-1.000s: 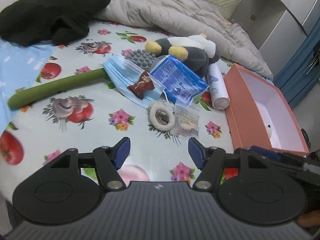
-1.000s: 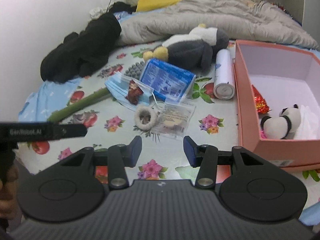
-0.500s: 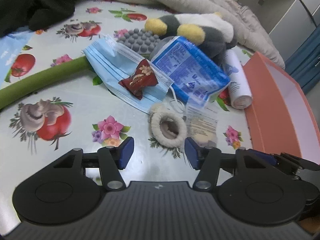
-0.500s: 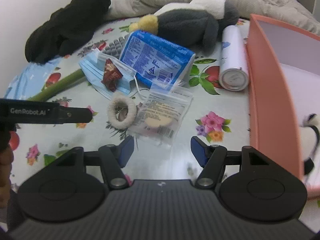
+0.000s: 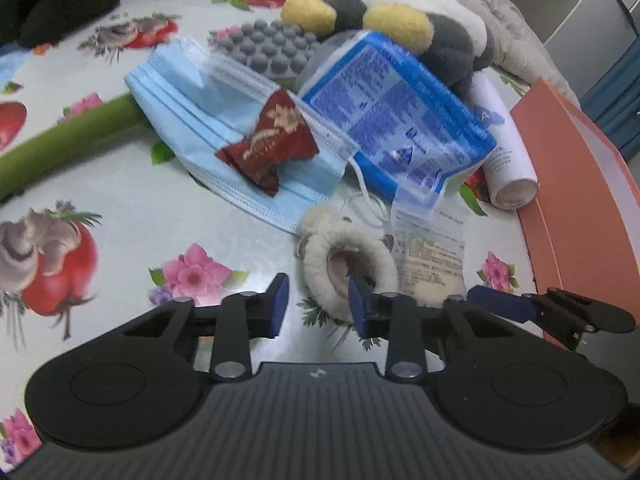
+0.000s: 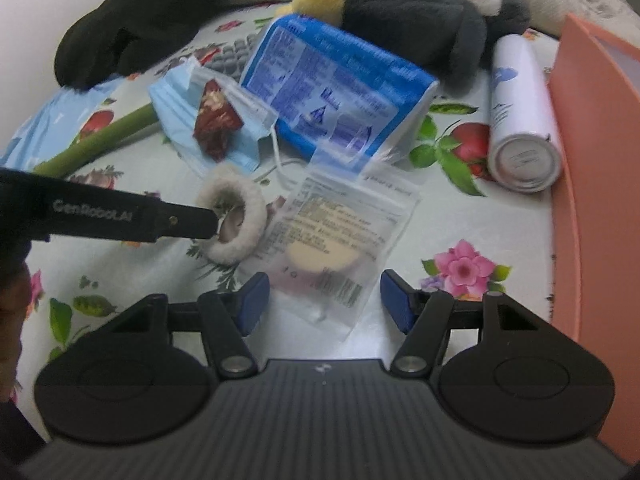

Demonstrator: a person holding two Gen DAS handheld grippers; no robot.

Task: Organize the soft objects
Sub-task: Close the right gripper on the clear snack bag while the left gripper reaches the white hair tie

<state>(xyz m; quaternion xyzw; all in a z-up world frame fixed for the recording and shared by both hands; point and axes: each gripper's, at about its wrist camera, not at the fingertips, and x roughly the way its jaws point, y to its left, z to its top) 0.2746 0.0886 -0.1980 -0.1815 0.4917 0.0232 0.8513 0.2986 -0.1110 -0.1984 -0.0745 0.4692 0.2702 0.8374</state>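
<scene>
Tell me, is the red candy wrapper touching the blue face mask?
Touching. The left wrist view shows the candy wrapper lying flat on top of the face mask, no gap between them; the right wrist view shows the same.

Fluffy cream scrunchie (image 5: 350, 258) flat on floral bedsheet (image 5: 132, 216), touching clear zip bag with round sponge (image 6: 334, 240). Grey-white-yellow plush (image 6: 416, 12) lies behind, beside pink box (image 6: 588, 152).

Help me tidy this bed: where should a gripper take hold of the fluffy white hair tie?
Pinch one side of the fluffy white hair tie from above, one finger through its open centre and one outside; it lies flat. Take its near-left arc, clear of the clear packet.
</scene>
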